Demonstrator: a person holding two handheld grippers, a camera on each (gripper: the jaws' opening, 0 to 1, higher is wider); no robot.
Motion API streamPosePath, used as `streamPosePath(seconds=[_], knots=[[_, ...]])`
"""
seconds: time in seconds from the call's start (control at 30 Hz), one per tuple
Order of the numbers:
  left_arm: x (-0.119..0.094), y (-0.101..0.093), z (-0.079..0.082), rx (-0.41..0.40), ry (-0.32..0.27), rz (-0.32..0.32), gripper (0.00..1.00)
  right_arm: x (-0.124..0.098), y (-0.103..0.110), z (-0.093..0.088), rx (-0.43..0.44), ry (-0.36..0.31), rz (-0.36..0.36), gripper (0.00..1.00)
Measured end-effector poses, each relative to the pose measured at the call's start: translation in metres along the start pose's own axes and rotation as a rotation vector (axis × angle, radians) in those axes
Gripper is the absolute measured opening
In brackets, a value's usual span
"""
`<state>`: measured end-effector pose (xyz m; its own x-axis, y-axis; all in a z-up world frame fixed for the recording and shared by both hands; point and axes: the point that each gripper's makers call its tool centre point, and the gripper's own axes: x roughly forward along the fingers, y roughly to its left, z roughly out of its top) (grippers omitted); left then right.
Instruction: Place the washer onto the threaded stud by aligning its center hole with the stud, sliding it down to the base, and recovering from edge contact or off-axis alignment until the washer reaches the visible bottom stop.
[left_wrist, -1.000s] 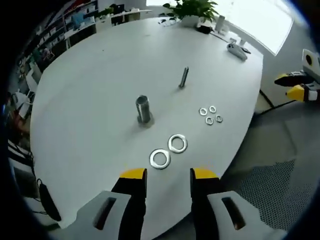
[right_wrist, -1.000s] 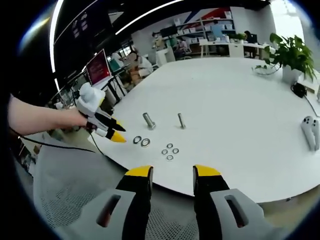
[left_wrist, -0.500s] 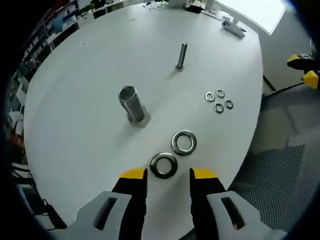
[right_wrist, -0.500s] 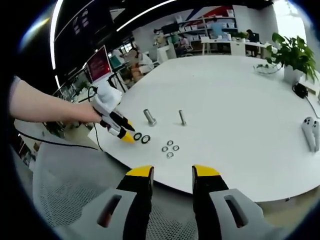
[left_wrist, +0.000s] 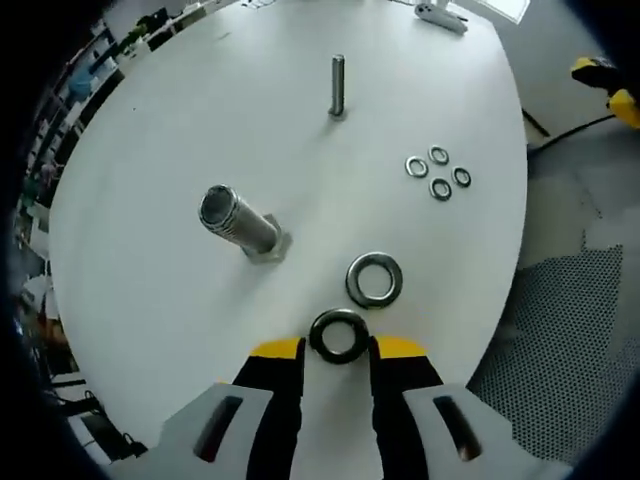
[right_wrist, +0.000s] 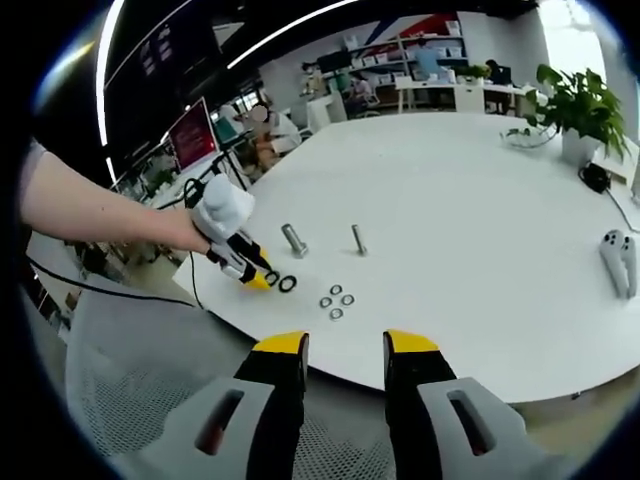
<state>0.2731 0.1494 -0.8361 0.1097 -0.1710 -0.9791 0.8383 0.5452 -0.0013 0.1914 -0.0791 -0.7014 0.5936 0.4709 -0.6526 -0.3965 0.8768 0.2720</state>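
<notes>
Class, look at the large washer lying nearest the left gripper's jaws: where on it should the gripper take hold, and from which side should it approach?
Grip the near large washer across its outer rim, one jaw on each side, coming down from above. It lies flat on the white table, so probably only the thin edge offers purchase. The left gripper already straddles it, jaws open. Keep the centre hole free for the thick stud.

**Colours**

Showing silver-grey on washers (left_wrist: 339, 335), (left_wrist: 375, 279) and studs (left_wrist: 238, 220), (left_wrist: 337, 84). Sitting on plain white table (left_wrist: 150, 150). Wearing yellow tips, black-grey bodies on left gripper (left_wrist: 336, 349) and right gripper (right_wrist: 345, 343). Showing dotted grey mesh floor (left_wrist: 560, 330).
</notes>
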Motion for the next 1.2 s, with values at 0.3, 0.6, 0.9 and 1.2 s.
streamPosePath(seconds=[0.3, 0.6, 0.9, 1.2], knots=[[0.0008, 0.0006, -0.0001, 0.009, 0.040, 0.011, 0.25, 0.0000, -0.0009, 0.0005, 0.010, -0.004, -0.005, 0.32], [0.0013, 0.0018, 0.0008, 0.025, 0.058, 0.006, 0.21, -0.0003, -0.0019, 0.0022, 0.018, -0.012, -0.006, 0.31], [0.0037, 0.0025, 0.0016, 0.021, 0.081, 0.003, 0.20, -0.0009, -0.0027, 0.0027, 0.024, -0.017, -0.007, 0.31], [0.0018, 0.0012, 0.0016, 0.021, 0.108, 0.005, 0.19, -0.0009, -0.0024, 0.0056, 0.022, -0.026, -0.003, 0.31]])
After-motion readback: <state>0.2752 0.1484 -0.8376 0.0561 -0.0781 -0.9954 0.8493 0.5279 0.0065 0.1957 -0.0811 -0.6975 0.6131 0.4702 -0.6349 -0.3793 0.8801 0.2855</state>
